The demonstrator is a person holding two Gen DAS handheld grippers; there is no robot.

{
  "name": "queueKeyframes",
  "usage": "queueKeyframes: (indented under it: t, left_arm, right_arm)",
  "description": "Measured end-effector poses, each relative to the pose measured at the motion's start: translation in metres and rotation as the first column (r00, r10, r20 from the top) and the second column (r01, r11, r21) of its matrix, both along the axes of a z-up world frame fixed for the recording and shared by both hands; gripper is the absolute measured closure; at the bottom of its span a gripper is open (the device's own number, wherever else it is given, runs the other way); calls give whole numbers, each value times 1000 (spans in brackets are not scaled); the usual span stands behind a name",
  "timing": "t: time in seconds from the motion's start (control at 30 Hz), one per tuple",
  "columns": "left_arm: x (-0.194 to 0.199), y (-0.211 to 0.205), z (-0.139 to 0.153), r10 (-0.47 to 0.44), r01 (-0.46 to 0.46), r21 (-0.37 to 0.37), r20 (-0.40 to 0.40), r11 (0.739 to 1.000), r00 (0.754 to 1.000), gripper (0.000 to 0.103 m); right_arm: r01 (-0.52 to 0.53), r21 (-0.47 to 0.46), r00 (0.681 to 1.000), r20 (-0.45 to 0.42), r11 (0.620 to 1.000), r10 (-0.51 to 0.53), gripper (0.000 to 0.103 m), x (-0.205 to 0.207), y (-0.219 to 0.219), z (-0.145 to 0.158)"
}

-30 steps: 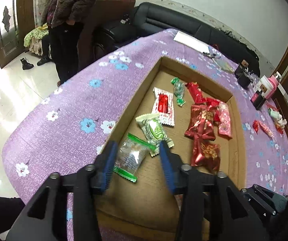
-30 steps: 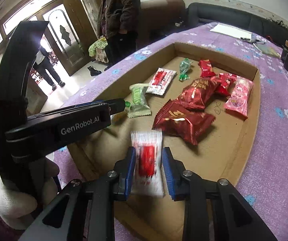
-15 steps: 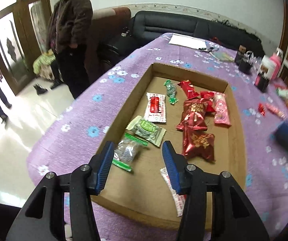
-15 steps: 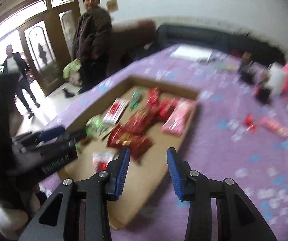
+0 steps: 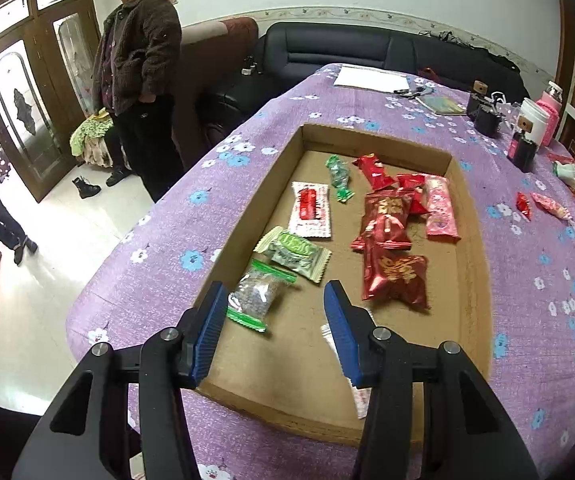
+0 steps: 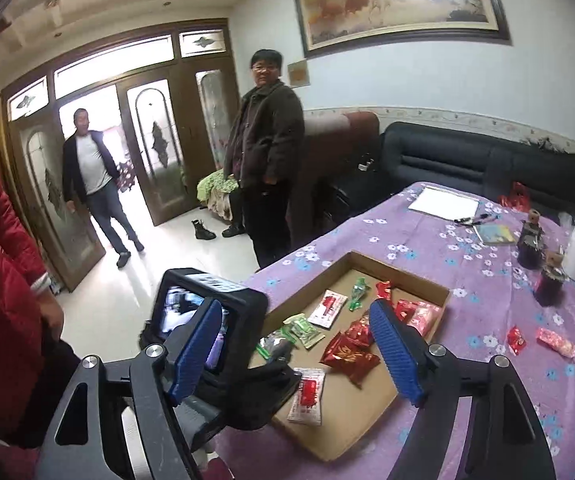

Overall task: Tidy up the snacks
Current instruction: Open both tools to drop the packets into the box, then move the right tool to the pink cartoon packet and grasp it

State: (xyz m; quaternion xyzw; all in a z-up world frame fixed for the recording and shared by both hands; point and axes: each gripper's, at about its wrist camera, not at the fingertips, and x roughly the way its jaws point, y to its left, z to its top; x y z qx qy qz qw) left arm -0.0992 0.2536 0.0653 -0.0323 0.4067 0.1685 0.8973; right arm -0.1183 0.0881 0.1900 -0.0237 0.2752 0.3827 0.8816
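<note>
A shallow cardboard tray [image 5: 471, 216] on a purple flowered tablecloth holds several snack packets: a clear green-edged bag [image 5: 257, 294], a green packet [image 5: 295, 250], a white and red packet [image 5: 310, 210], red packets [image 5: 391, 276] and a pink one [image 5: 439, 208]. My left gripper [image 5: 275, 328] is open and empty, hovering over the tray's near end. My right gripper [image 6: 295, 356] is open and empty, raised above the tray [image 6: 339, 446]. A white and red packet [image 6: 307, 396] lies at the tray's near end. Loose candies [image 6: 555, 340] lie on the cloth to the right.
Cups and dark jars [image 5: 527, 132] stand at the table's far right, papers [image 5: 371, 78] at the far end. A person in a dark coat [image 6: 267, 152] stands left of the table, another [image 6: 91, 184] by the door. The left gripper's body [image 6: 215, 328] sits close by.
My right gripper let go of the white and red packet, which now lies in the tray, and lifted up and back. My left gripper drew back and rose a little, still open.
</note>
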Motion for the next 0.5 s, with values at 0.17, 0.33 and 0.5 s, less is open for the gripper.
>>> queueKeyframes:
  t: [0.17,0.33,0.5]
  left_arm:
    - [1,-16,5,-41,41,-9,9,999,999,52]
    - [0,-29,8,-67,68,-21,15,997,998,51]
    - [-3,-36,9,-85,85,-23,12,996,996,51]
  right_arm:
    - [76,-14,996,-48,997,-77,25,11,-29,-12]
    - [141,-47,986,-82,989,-145,25,21,-46,-33]
    - [208,-68,967,-133,976,-216,25,36,-60,-53]
